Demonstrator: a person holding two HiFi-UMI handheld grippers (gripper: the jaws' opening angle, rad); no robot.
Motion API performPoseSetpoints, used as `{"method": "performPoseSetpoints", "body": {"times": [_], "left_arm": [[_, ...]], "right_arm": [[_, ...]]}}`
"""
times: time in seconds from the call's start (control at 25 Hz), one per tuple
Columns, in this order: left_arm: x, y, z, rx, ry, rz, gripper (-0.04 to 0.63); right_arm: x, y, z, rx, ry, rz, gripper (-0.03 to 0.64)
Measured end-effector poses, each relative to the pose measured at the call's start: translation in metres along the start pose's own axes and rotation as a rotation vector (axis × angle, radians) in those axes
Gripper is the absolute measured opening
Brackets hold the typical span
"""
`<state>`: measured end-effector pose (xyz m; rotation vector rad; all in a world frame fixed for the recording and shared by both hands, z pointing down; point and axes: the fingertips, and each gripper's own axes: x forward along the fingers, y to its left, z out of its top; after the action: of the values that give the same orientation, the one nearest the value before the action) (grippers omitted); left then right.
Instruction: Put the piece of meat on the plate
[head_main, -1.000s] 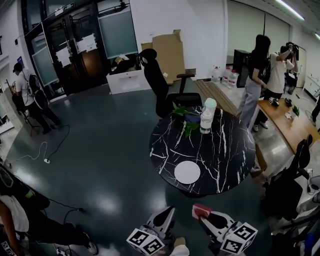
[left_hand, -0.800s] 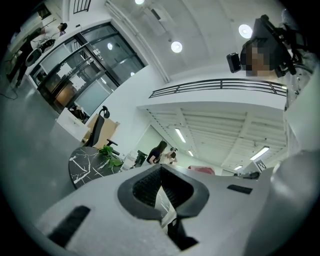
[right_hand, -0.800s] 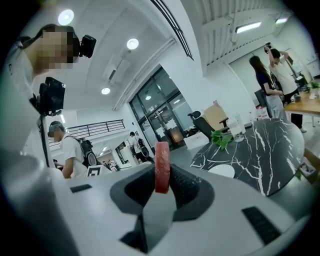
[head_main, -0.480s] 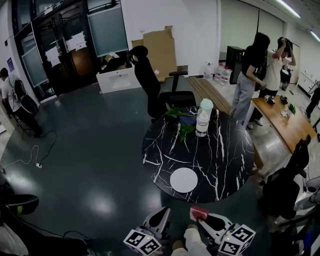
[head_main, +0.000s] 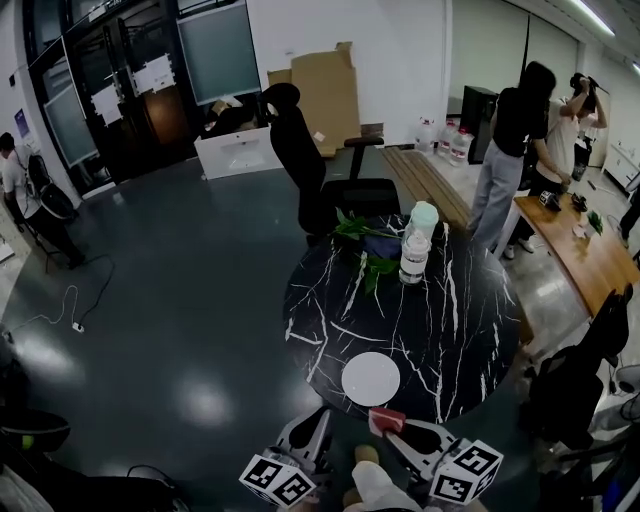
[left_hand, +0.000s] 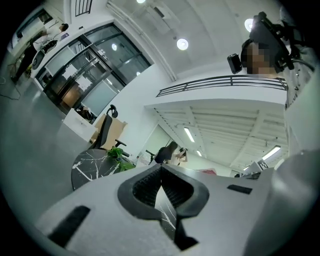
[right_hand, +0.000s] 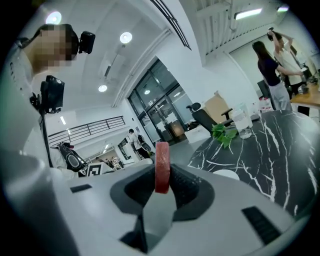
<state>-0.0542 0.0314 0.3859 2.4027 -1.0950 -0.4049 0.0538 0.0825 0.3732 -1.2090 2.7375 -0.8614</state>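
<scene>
**Meat held edge-on, plate just ahead**

The meat (right_hand: 162, 167) is a thin, flat red slab clamped between the fingers (right_hand: 183, 189) of the right gripper (right_hand: 162, 187). It stands upright with its narrow edge towards that gripper's camera. Only its lower part sits between the pads, and the rest stands clear above the tips. In the head view the meat (head_main: 385, 419) hangs at the near rim of the round marble worktop (head_main: 450, 310). The white plate (head_main: 371, 378) lies just beyond it, bare and close to that rim.

The piece looks small and light. It holds its shape with no droop over the pads, so it is probably fairly stiff or springy, though the pictures do not show what it is made of. With so little of it pinched, it could pivot or slide between the ribbed pads if jolted. A real cut would also be slick. The flat faces are the right place for the pads, as they are now. To lay it flat, the gripper would need to tip so that a broad face meets the plate before release.

The left gripper (head_main: 315, 425) hangs alongside, short of the worktop. Its fingers (left_hand: 145, 182) are closed together on nothing.
</scene>
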Motion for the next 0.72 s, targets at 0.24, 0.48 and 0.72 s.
{"method": "performPoseSetpoints", "body": {"times": [0.24, 0.48, 0.72], "left_arm": [[0.037, 0.031, 0.005, 0.008, -0.006, 0.033, 0.009], [0.071, 0.062, -0.018, 0.004, 0.027, 0.058, 0.009], [0.082, 0.095, -0.041, 0.011, 0.066, 0.121, 0.009]], "right_arm": [[0.032, -0.03, 0.01, 0.011, 0.042, 0.019, 0.086], [0.052, -0.072, -0.002, 0.052, 0.108, 0.007, 0.086], [0.072, -0.117, -0.039, 0.117, 0.231, -0.013, 0.086]]}}
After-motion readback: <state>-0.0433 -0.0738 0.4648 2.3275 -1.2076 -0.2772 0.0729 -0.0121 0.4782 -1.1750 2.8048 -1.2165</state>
